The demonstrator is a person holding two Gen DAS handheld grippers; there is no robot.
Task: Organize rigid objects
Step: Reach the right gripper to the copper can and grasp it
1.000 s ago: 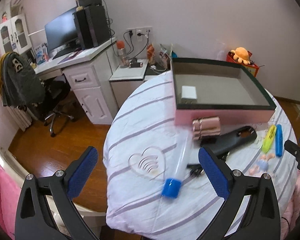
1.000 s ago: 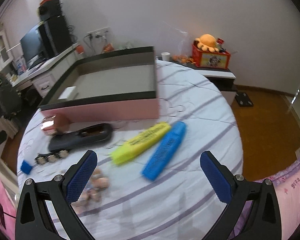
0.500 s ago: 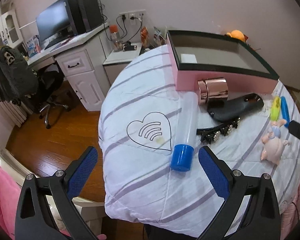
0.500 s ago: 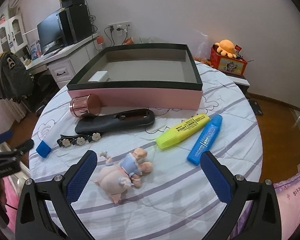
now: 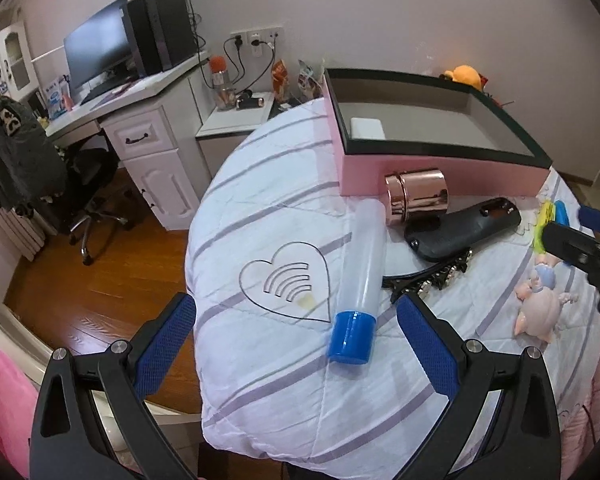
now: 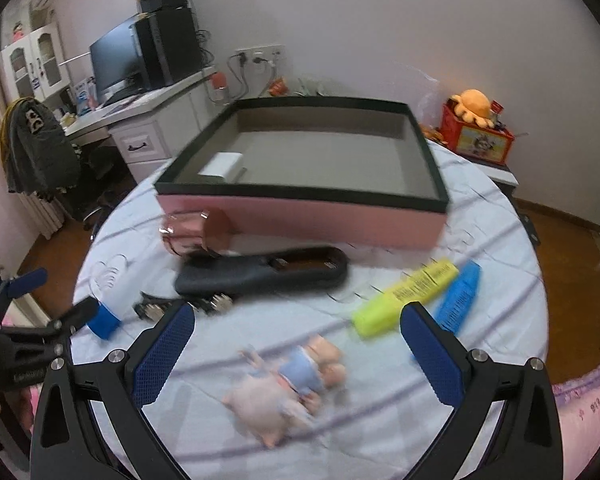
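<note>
Left gripper point(image 5: 296, 344) w/ fingers point(image 5: 164, 346) spread wide, holding nothing. Clear tube w/ blue cap point(image 5: 358, 276) lies on the table point(image 5: 260, 380) btwn the fingers, nearer the right-hand one, cap end toward the camera, not touched. Beyond it: rose-gold jar point(image 5: 416, 196) on its side against the pink box point(image 5: 440, 160), black case point(image 5: 462, 230) just beside the jar, black hair clip point(image 5: 428, 278) next to the tube.

Right gripper point(image 6: 296, 344) also wide open, empty. Right view is motion-blurred. Pig figurine point(image 6: 288, 380) lies btwn its fingers point(image 6: 430, 354), clear of both. Yellow highlighter point(image 6: 406, 298) and blue highlighter point(image 6: 458, 300) side by side, just past the right-hand finger. White block point(image 6: 222, 164) sits inside the box, left corner.
</note>
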